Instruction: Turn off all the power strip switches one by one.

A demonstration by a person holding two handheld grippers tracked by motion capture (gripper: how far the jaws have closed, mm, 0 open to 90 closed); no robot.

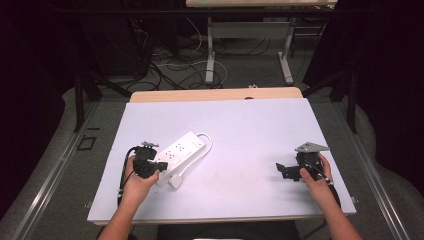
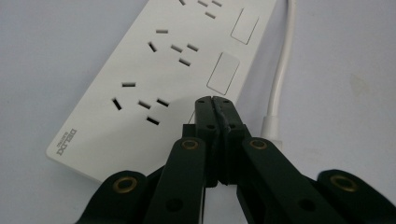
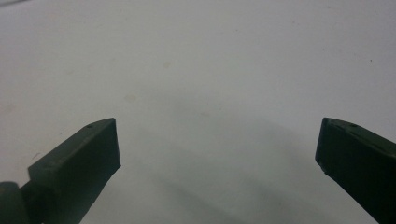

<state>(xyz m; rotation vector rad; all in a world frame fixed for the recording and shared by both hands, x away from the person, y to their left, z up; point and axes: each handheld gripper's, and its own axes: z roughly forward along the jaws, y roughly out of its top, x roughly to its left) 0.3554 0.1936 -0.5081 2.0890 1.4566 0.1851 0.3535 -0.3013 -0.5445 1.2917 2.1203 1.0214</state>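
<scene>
A long white plastic power strip (image 1: 181, 149) lay slanted on the pale lavender table top (image 1: 250, 125), left of its middle, its white cable (image 2: 279, 88) curling back to a white plug (image 1: 176, 181) near the front end. The left gripper (image 2: 215, 103) had its black jaws pressed together with nothing between them, tips over the strip's near end beside a rocker switch (image 2: 223, 73). The right gripper (image 1: 281, 169), well apart from the strip, hovered over bare table with its jaws spread wide.
</scene>
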